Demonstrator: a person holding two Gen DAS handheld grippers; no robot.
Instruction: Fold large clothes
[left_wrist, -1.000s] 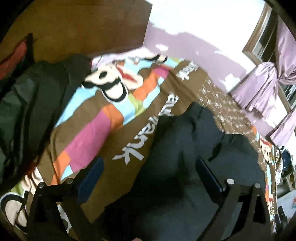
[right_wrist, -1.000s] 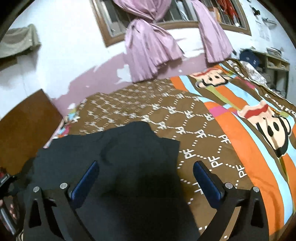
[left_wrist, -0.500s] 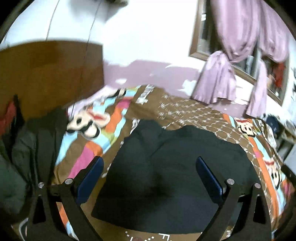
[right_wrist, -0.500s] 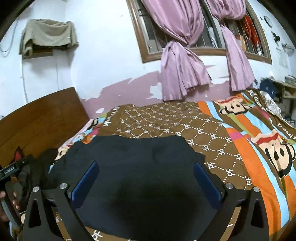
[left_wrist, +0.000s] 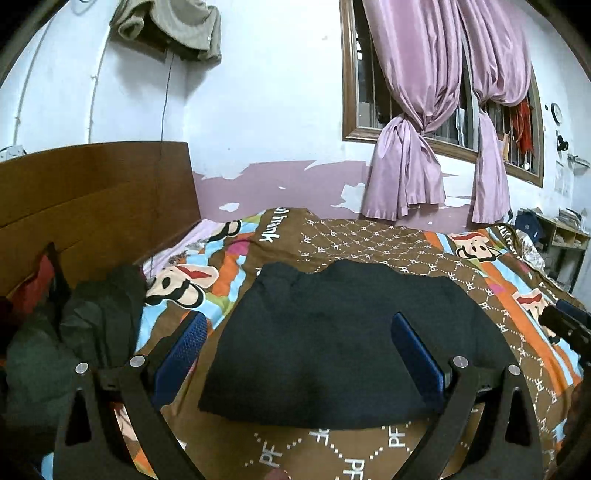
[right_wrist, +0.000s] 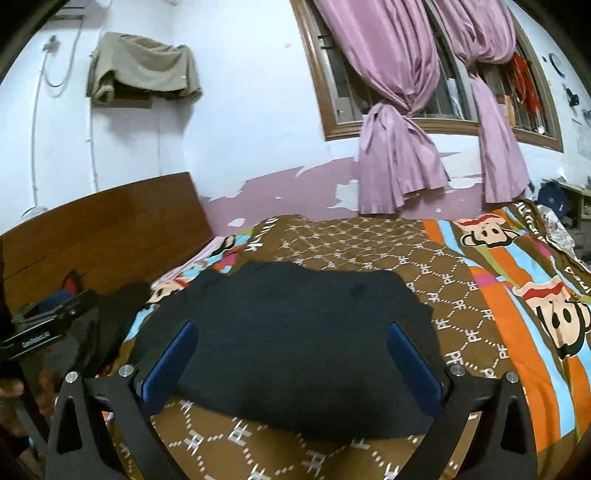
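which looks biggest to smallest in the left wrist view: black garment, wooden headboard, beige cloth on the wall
1. black garment
2. wooden headboard, close to the garment in apparent size, so this order is unsure
3. beige cloth, clearly smallest, though farthest away

A bed (left_wrist: 369, 236) with a cartoon-monkey cover fills the lower frame. A dark folded garment (left_wrist: 343, 343) lies flat at centre. Crumpled dark clothes (left_wrist: 74, 332) sit at lower left.

We see even indoor light, bright on the wall (left_wrist: 266, 110), w/ soft shadows. The garment (left_wrist: 332, 343) reads near-black, detail lost. Strong fisheye bend and dark corners; bedspread (right_wrist: 258, 443) blurs at 6 o'clock.
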